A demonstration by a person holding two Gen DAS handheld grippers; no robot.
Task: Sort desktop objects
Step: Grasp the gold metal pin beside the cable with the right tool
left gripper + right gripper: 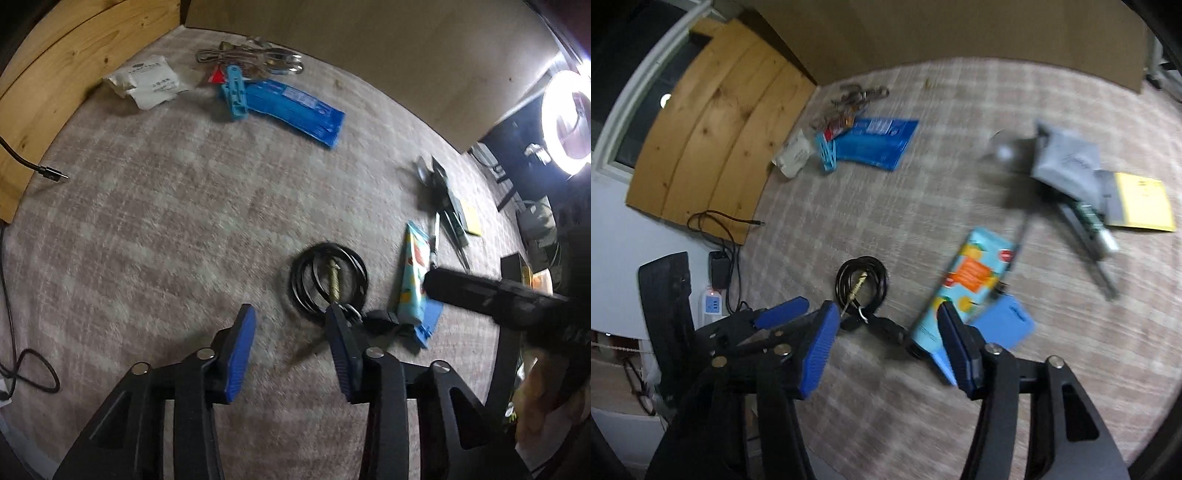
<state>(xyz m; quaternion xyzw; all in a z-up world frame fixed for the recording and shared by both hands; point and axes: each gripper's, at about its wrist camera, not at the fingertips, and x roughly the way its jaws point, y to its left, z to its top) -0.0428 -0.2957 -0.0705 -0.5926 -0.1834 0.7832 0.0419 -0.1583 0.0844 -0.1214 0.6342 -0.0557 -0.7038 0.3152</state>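
Observation:
A coiled black cable with a gold tie lies on the checked tablecloth, also in the right wrist view. My left gripper is open and empty just in front of the coil. My right gripper is open and empty above the cable's plug and a light-blue patterned packet. That packet also shows in the left wrist view. A blue packet and a light-blue clip lie at the far side. The right gripper's body shows at the right of the left view.
A white sachet and metal carabiners lie at the far left. A grey pouch, yellow sticky notes and pens lie at the right. Wooden boards and a ring light stand at the edges.

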